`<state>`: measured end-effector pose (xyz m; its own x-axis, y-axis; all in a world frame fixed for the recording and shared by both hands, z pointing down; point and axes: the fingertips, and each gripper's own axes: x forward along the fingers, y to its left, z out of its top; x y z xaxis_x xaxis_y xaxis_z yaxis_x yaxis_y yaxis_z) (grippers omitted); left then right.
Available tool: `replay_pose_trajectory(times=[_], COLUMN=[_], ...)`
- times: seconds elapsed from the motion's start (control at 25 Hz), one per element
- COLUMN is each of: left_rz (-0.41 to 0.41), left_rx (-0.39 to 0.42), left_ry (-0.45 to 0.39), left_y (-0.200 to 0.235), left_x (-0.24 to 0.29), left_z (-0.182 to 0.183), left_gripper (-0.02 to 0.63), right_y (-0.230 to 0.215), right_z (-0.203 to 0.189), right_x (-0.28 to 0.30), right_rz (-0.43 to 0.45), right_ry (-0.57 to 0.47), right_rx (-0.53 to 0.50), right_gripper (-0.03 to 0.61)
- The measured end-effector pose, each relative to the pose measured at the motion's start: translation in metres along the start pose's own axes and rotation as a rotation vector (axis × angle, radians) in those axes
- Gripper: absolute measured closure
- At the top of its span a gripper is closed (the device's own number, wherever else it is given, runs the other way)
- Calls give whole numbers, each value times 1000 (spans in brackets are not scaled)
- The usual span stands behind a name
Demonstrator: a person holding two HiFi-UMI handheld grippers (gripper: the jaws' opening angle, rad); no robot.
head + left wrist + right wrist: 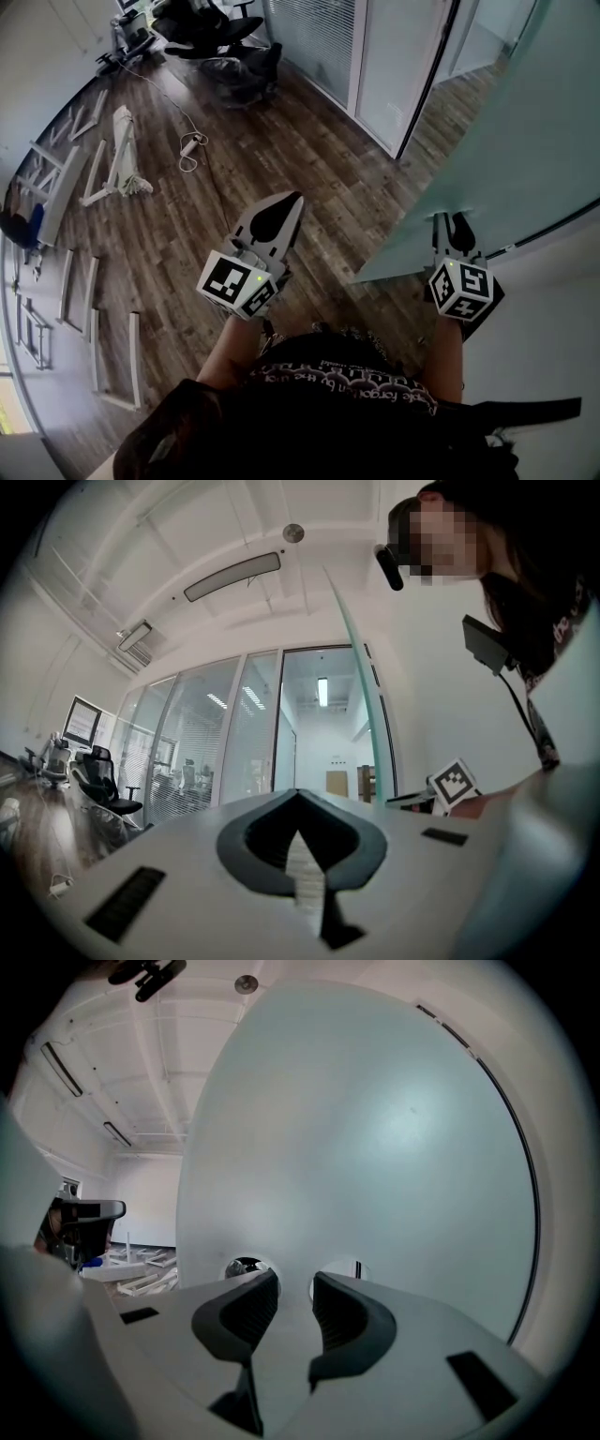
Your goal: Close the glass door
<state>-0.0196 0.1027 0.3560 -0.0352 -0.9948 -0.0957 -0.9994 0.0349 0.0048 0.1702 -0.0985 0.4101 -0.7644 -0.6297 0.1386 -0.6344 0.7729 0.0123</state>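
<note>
Office floor, walled in glass.

Black swivel chairs (211,28) parked on wood-plank flooring (281,159); full-height glass partitions (197,742) backed by slatted blinds (314,37); a monitor (82,722) over by the wall; long strip lights (232,577) set into a white ceiling; a frosted glass door (506,159) beside a bright white corridor (322,752); white frame parts (112,155) and a cabled power strip (190,145) lying on the floor.

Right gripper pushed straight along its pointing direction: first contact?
The frosted glass door, filling the view just ahead of the right gripper; jaws apart, seemingly almost at it, though depth is unclear.
</note>
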Motion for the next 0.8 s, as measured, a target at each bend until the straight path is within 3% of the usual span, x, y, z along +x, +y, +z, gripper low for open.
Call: replay_pose_trajectory(times=[0.56,0.8], left_rz=[-40,-14], left_rx=[-65,-55], left_ry=[11,16], left_y=[31,68], left_x=[47,80], left_z=[-20,-25], left_gripper=[612,612], right_y=[-10,-16], right_z=[19,24], right_x=[86,137], right_rz=[-4,-5], right_ry=[-1,-1], right_rx=[-22,-17], right_gripper=[462,465])
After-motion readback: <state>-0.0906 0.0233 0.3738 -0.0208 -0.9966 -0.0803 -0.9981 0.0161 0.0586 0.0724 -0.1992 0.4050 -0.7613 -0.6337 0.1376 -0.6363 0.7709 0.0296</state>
